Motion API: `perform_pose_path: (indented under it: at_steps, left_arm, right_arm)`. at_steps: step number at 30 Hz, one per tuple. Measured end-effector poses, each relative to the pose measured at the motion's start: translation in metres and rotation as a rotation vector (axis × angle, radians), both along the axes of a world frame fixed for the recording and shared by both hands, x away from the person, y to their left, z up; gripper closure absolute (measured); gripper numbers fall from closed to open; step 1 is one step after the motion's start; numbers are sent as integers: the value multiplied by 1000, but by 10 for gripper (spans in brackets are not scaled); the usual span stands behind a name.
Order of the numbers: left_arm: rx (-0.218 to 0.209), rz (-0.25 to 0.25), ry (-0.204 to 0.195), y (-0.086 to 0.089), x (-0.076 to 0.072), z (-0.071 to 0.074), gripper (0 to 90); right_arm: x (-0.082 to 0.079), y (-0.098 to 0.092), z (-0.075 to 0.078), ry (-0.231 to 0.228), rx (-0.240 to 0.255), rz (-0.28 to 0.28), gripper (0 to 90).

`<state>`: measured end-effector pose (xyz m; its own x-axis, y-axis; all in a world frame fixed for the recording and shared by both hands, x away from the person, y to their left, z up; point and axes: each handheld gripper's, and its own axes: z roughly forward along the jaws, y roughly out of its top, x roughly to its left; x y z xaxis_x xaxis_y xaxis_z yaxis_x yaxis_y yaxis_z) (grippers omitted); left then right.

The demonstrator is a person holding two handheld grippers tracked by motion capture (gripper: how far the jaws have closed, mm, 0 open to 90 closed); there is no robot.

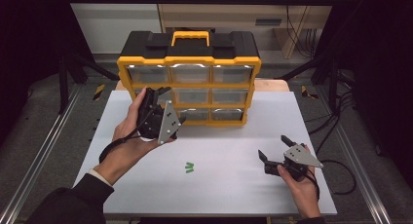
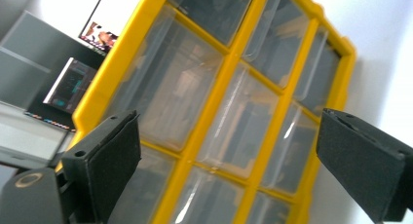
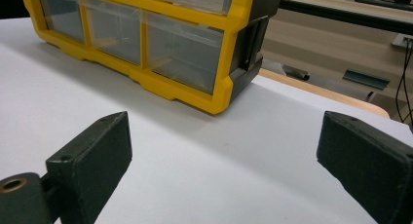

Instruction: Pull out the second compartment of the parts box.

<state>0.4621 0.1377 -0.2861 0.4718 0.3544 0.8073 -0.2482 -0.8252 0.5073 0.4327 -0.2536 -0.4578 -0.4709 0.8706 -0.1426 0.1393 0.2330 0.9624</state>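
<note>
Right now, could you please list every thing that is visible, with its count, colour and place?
drawer cabinet: 1, yellow frame with black top and sides, yellow handle, nine clear drawers in three rows; stands at the far middle of the table.
small green pieces: 2, green; lie close together on the sheet, near the front, between the two hands.
table sheet: 1, white; covers the tabletop.
cables: several, black; on the floor to the right of the table.
left gripper: 1, black with a grey plate; held up in front of the cabinet's left drawers, jaws open.
right gripper: 1, black with a grey plate; low over the right front of the sheet, jaws open.
hands: 2; one holds each gripper, dark sleeves.
</note>
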Motion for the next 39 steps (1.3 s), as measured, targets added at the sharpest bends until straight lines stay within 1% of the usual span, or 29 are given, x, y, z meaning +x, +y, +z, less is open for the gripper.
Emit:
perform_pose_path:
  at_steps: [4, 5, 9, 11, 18, 19, 20, 21, 23, 24, 28, 31, 33, 34, 35, 36, 39]
  left_arm:
    - [11, 0, -7, -1, 3, 2, 89]
    - [19, 9, -9, -2, 6, 3, 88]
    - [26, 17, -10, -3, 9, 5, 91]
    - [38, 24, -20, -4, 12, 6, 96]
    - [51, 32, -22, -7, 17, 13, 103]
    - [56, 37, -31, -9, 19, 16, 105]
    - [56, 37, -31, -9, 19, 16, 106]
    - [64, 45, -41, -11, 22, 18, 106]
    - [82, 50, -58, -13, 25, 19, 110]
    - [92, 56, -60, -14, 27, 19, 115]
    - [89, 62, -64, -18, 31, 20, 130]
    - [109, 66, -79, -22, 33, 23, 134]
    - [128, 75, -98, -26, 36, 26, 140]
    - [130, 83, -106, -26, 37, 27, 146]
    - [122, 88, -111, -27, 38, 28, 150]
    - [122, 88, -111, -27, 38, 28, 153]
    - [119, 107, -134, -28, 41, 27, 158]
  right_arm:
    - [0, 0, 0, 3, -1, -1, 60]
    - [0, 0, 0, 5, 1, 0, 59]
    - [0, 0, -1, 4, -1, 0, 59]
    - [0, 0, -1, 8, 2, -1, 57]
    - [1, 1, -1, 4, 5, 6, 56]
    - [1, 1, -1, 2, 3, 5, 56]
    - [1, 1, -1, 2, 3, 5, 56]
    - [1, 1, -1, 7, 1, 4, 54]
    - [1, 1, -1, 7, 3, 6, 54]
    - [1, 1, -1, 8, 3, 7, 54]
    - [0, 1, -1, 10, 2, 11, 54]
    - [0, 1, -1, 8, 2, 11, 53]
    - [0, 1, -1, 10, 10, 11, 53]
    - [0, 1, -1, 7, 9, 11, 53]
    - [0, 2, -1, 8, 6, 9, 53]
    - [0, 2, -1, 8, 6, 9, 53]
    - [0, 2, -1, 12, 4, 9, 53]
